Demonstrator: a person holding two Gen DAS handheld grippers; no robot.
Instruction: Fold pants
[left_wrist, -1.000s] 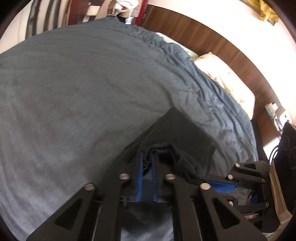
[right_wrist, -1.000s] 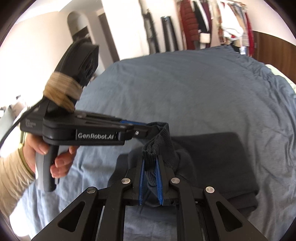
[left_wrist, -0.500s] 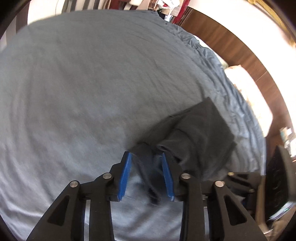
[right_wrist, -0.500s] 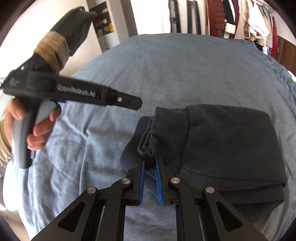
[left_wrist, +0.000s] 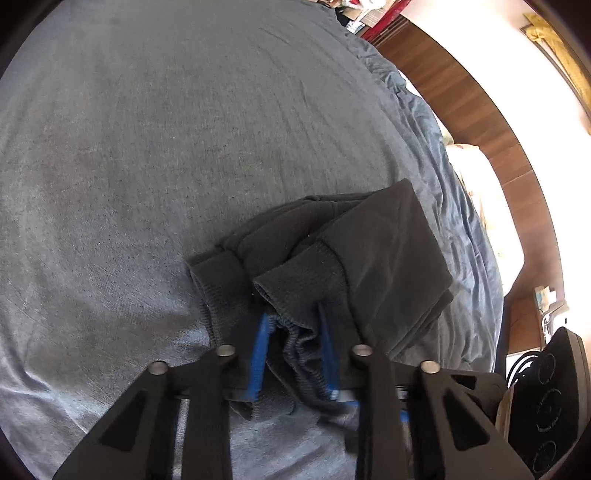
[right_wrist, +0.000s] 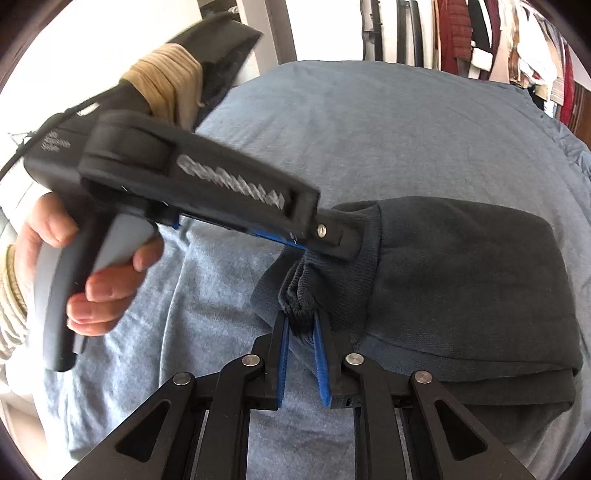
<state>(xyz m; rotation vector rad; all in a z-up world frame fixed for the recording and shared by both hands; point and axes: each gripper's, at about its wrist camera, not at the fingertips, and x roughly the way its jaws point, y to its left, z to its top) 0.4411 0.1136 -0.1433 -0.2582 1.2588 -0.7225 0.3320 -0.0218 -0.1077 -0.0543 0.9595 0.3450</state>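
Note:
The dark grey pants (left_wrist: 373, 254) lie folded in a thick bundle on the blue bed cover (left_wrist: 184, 129). The ribbed cuffs point toward me. My left gripper (left_wrist: 295, 354) has its blue pads apart with a bunched cuff loose between them. It also shows in the right wrist view (right_wrist: 325, 240), its tip on the pants (right_wrist: 461, 280). My right gripper (right_wrist: 301, 332) has its jaws slightly spread around the bunched ribbed cuff, which still touches both pads.
A wooden headboard (left_wrist: 461, 96) and a pillow (left_wrist: 484, 206) run along the right of the bed. A black device (left_wrist: 550, 398) sits at the lower right. Hanging clothes (right_wrist: 476, 37) stand beyond the far bed edge.
Both grippers lowered the cuffs onto the folded bundle. The left jaws opened and let go, then moved back in over the cuff. The right jaws have widened a little.

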